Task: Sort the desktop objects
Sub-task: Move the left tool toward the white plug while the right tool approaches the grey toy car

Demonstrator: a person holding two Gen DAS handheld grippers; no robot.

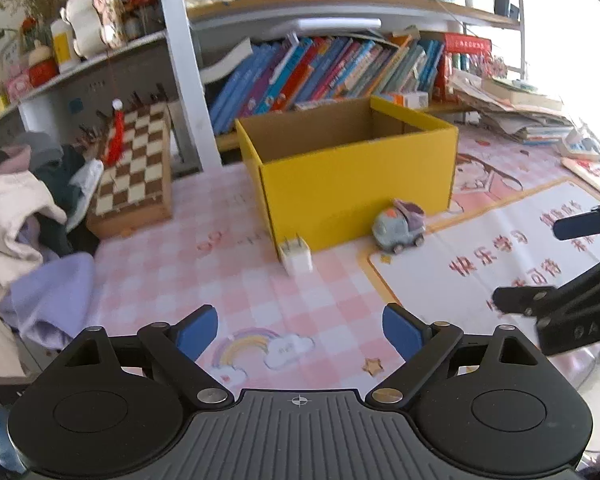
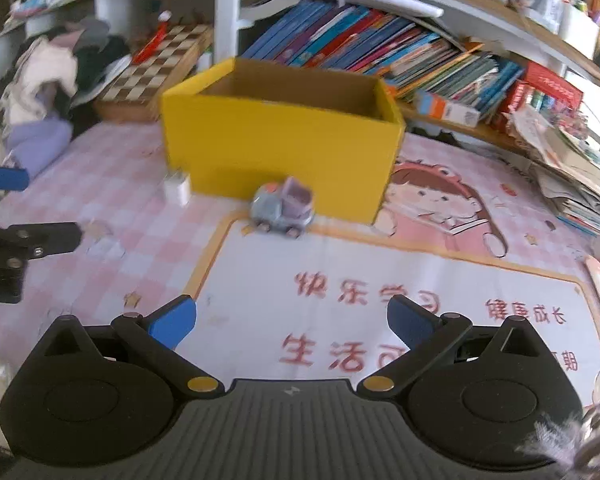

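Observation:
A yellow cardboard box [image 1: 352, 176] stands open on the pink checked desk mat; it also shows in the right wrist view [image 2: 280, 148]. A white charger plug [image 1: 296, 258] lies at its front left corner, seen also in the right wrist view [image 2: 177, 187]. A grey and purple toy truck [image 1: 400, 226] sits against the box front, seen also in the right wrist view [image 2: 283, 210]. My left gripper [image 1: 300, 330] is open and empty, short of the plug. My right gripper [image 2: 292, 322] is open and empty, short of the truck, and shows at the left wrist view's right edge [image 1: 548, 264].
A chessboard box [image 1: 134, 172] stands left of the yellow box beside a heap of clothes [image 1: 32, 216]. Books [image 1: 320, 72] fill the shelf behind. Stacked papers [image 1: 516, 108] lie at the right. A white printed sheet [image 2: 380, 304] covers the mat under my right gripper.

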